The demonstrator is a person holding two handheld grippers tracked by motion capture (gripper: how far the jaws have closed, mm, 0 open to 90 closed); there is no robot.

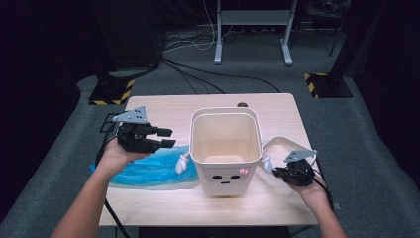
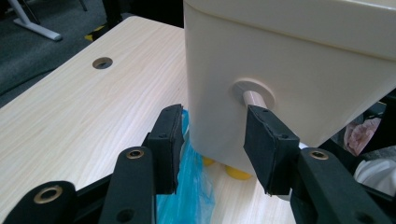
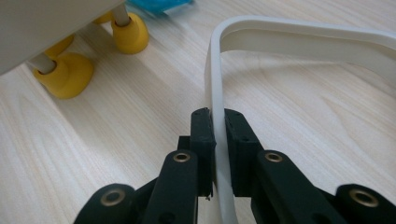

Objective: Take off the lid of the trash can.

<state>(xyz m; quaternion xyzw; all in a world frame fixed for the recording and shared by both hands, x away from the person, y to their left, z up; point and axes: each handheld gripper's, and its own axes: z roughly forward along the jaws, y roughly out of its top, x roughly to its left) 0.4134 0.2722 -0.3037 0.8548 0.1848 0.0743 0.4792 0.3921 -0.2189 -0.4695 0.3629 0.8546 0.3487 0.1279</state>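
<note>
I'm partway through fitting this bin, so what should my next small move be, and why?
Probably lift the white ring with the right gripper toward the bin. Its jaws are clamped on the ring's thin edge, the ring lies flat on the table beside the bin, and the left gripper hovers open near the bin's side.

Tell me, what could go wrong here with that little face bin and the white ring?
The right claw pinches the thin white ring by its edge, so it might twist or slip out. The bin stands on small yellow feet; a bump from the open left claw beside it might tip it. The blue bag underneath could slide.
</note>
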